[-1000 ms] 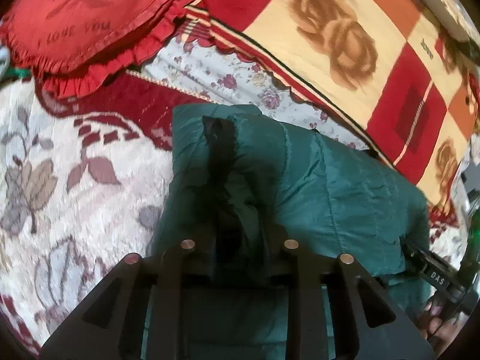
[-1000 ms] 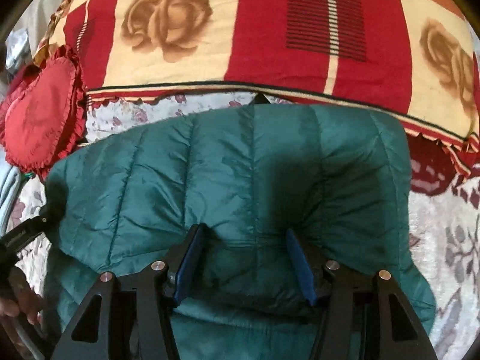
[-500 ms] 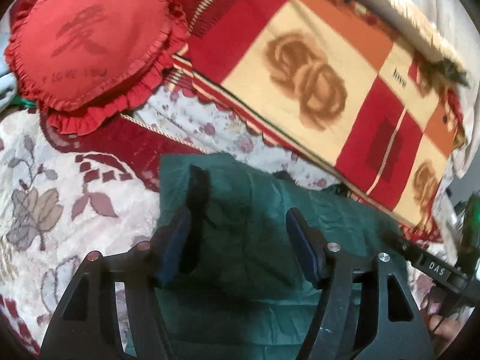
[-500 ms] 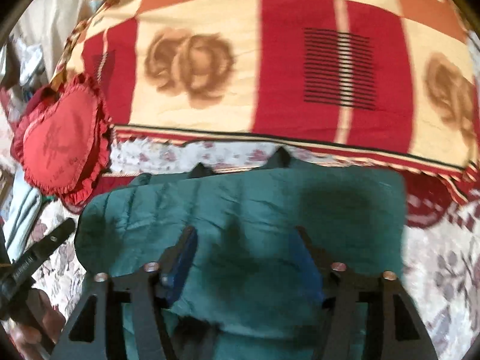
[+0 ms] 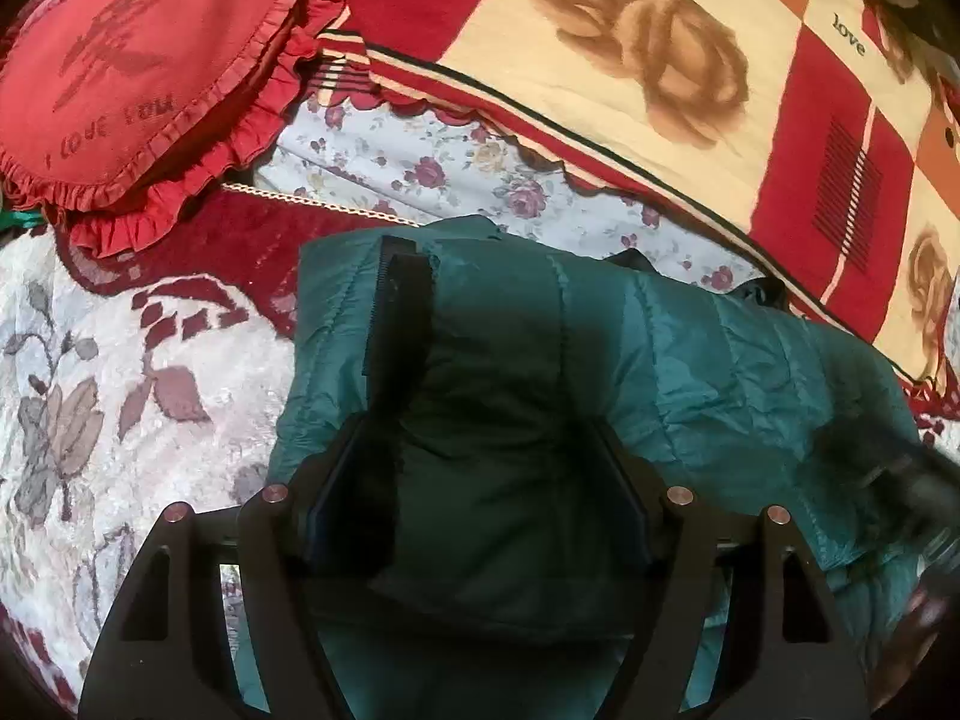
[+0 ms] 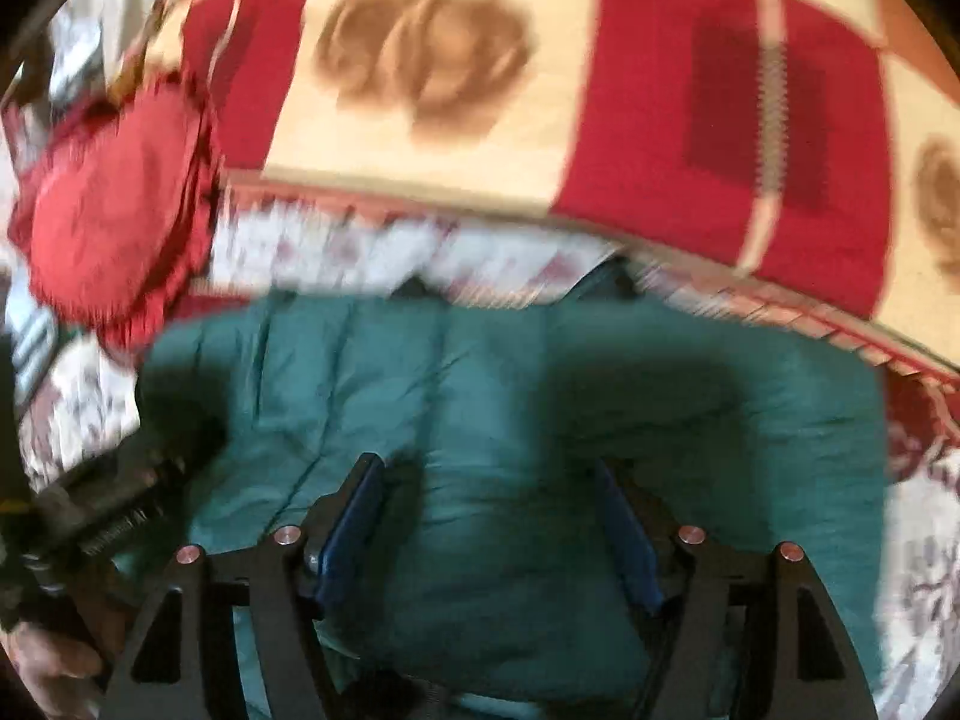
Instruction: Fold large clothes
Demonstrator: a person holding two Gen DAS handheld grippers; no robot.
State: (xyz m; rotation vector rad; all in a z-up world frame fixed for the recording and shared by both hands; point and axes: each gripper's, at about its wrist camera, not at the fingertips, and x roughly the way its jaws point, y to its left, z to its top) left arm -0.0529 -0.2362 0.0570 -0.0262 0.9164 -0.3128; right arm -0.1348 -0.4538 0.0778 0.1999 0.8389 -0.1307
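Observation:
A dark green quilted puffer jacket lies folded into a block on the patterned bedspread; a black zipper strip runs along its left edge. My left gripper is open, its fingers spread over the jacket's left part. In the right wrist view, which is blurred, the jacket fills the lower half. My right gripper is open over its middle. The left tool and the hand that holds it show at the lower left there.
A red heart-shaped frilled cushion lies at the far left. A red and cream rose-patterned blanket lies behind the jacket. A floral sheet shows between them.
My left gripper was closed on the jacket a second ago and has opened. Both grippers have shifted over the jacket; the right view is now blurred by motion.

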